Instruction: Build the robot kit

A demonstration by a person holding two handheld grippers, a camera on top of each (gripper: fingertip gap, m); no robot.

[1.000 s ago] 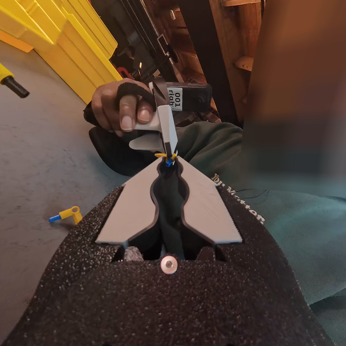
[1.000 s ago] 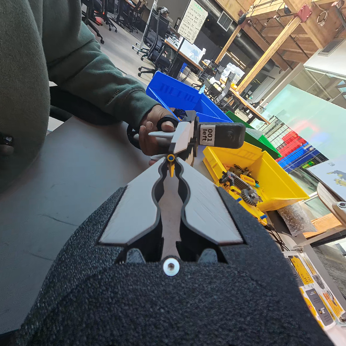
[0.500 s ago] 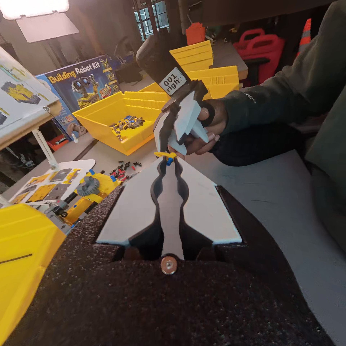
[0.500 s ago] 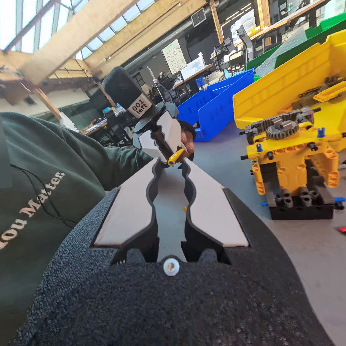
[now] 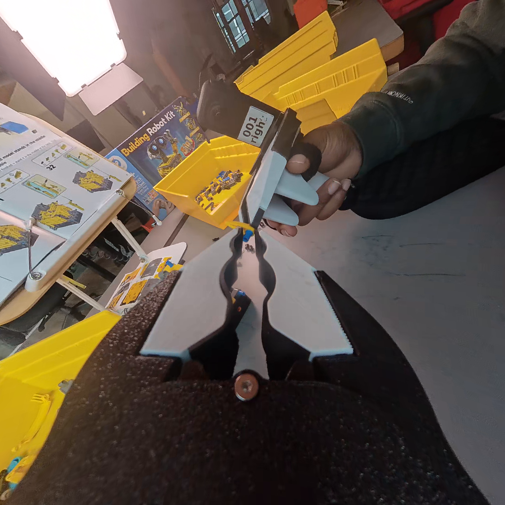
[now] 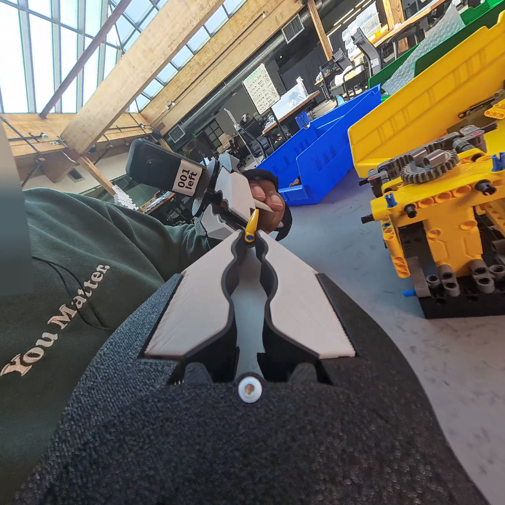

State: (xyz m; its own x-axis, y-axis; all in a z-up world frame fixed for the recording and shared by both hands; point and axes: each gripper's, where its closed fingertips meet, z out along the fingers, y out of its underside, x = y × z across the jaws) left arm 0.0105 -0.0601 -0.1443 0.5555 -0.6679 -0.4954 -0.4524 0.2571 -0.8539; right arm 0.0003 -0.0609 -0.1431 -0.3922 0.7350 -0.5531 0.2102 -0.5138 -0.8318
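Note:
My left gripper [image 5: 248, 234] and my right gripper [image 6: 250, 239] meet tip to tip above the grey table [image 5: 410, 273]. The left one is shut on a small blue pin [image 5: 247, 236]. The pin sits in a small yellow connector piece [image 5: 237, 224], which the right gripper [image 5: 246, 222] pinches from above. In the right wrist view the yellow piece [image 6: 252, 222] stands up from my shut fingertips, with its blue-ringed end between them. The left gripper [image 6: 238, 229] touches it from behind. A hand holds each gripper.
A yellow and black brick model [image 6: 437, 232] stands on the table to the right, in front of yellow [image 6: 423, 90] and blue bins [image 6: 328, 153]. Left are a yellow parts bin [image 5: 207, 177], a kit box [image 5: 161, 136], an instruction booklet on a stand [image 5: 54, 175] and loose pins [image 5: 249, 247]. The grippers are tip to tip, or close to it.
Both grippers have swung round together, from facing the person's torso to facing the table and bins. They stay tip to tip on the same small piece, which has turned.

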